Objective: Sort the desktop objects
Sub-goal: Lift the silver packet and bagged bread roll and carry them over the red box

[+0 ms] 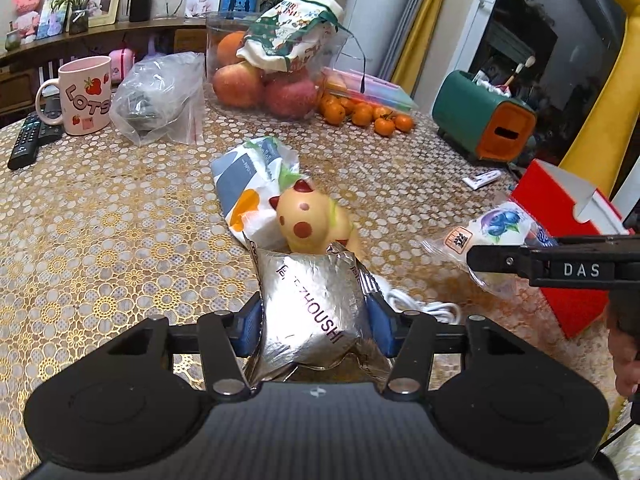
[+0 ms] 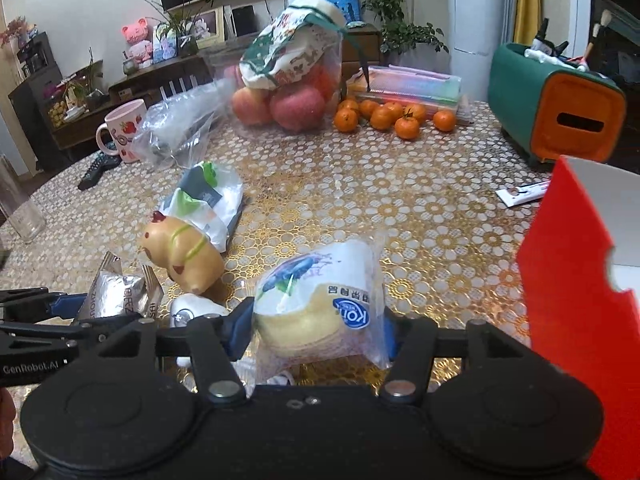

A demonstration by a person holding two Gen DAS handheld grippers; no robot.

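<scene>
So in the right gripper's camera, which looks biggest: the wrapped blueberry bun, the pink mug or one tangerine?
1. blueberry bun, though it is nearest the camera
2. pink mug
3. tangerine

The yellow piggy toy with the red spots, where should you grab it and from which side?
Probably around the yellow piggy toy's round middle, coming down from above with one pad on each flank. It lies tipped on the table with its plump body as the widest part in reach. Its ears and snout look too small and slippery, and the white pouch crowds it behind.
</scene>
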